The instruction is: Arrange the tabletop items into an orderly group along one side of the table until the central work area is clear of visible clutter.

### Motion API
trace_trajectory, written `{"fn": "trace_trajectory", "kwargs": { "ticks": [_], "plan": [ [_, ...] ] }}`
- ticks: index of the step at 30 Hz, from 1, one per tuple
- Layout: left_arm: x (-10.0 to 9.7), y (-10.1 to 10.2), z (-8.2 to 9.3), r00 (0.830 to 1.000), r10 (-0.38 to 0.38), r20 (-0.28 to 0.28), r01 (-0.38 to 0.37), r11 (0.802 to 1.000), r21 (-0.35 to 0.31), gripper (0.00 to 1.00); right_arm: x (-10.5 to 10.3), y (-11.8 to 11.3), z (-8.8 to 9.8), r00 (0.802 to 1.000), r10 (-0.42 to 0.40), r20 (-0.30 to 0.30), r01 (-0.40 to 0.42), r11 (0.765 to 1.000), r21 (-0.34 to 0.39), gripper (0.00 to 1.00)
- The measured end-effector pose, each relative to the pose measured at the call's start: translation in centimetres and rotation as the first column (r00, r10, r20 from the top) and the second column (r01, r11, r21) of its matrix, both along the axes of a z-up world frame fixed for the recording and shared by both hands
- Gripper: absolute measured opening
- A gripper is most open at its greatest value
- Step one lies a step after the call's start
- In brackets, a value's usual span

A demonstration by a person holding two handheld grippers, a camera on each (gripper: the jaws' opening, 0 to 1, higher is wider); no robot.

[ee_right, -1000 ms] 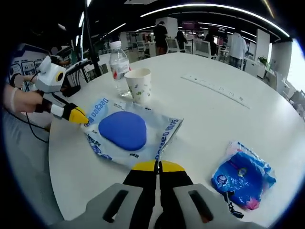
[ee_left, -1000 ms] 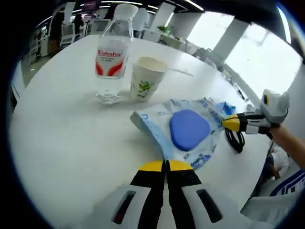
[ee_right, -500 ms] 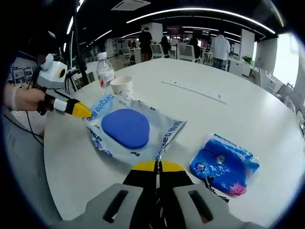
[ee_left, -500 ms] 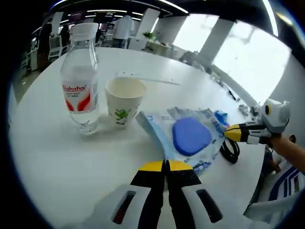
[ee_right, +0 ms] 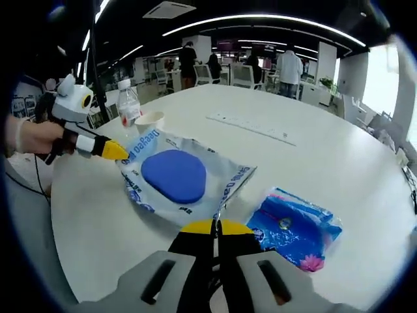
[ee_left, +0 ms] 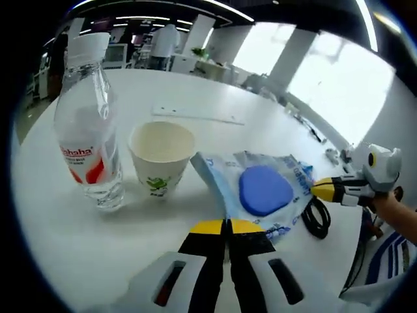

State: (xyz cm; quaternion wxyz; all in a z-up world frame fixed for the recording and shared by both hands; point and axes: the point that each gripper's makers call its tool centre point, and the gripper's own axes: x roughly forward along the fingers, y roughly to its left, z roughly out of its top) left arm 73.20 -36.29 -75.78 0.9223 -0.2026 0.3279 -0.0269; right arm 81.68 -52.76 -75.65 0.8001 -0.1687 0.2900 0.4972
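Left gripper [ee_left: 227, 226]: fingers pressed together on wipes pack [ee_left: 260, 190] edge, lower centre.
Right gripper [ee_right: 214, 227]: fingers clamped on same pack's opposite edge.
Bottle [ee_left: 88, 150], cup [ee_left: 161, 158]: left, on table [ee_left: 78, 241].

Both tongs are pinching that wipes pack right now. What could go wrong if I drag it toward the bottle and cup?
The paper cup stands open right beside the wipes pack; a sideways drag could tip it, and possibly the water bottle next to it. With the left tongs and right tongs shut on opposite edges, uneven pulling might stretch or tear the soft pack.
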Motion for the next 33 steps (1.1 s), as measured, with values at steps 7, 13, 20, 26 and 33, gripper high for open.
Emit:
{"fn": "trace_trajectory", "kwargs": {
  "ticks": [7,13,20,26,33],
  "plan": [
    [1.4,0.1,-0.3,1.0,-0.01,0.004,0.01,1.0,0.003,0.0,1.0,0.0,-0.1,1.0,-0.023,0.006,0.023,1.0,0.001,0.0],
    [2.1,0.2,-0.7,1.0,-0.008,0.005,0.007,1.0,0.005,0.0,2.1,0.4,-0.6,1.0,-0.028,0.007,0.028,1.0,-0.009,0.0],
    [2.6,0.8,-1.3,1.0,0.014,0.003,-0.014,1.0,-0.002,0.0,2.8,0.8,-1.3,0.999,-0.037,0.0,0.037,0.999,-0.011,0.0],
    [2.7,1.1,-1.7,1.0,0.019,0.001,-0.019,1.0,0.005,0.0,2.8,1.1,-1.5,0.999,-0.044,-0.003,0.044,0.999,-0.01,0.0],
    [2.9,1.2,-2.3,1.0,0.025,-0.007,-0.025,1.0,0.019,0.0,3.3,1.4,-2.2,0.998,-0.065,-0.011,0.064,0.998,-0.013,0.0]
  ]
}}
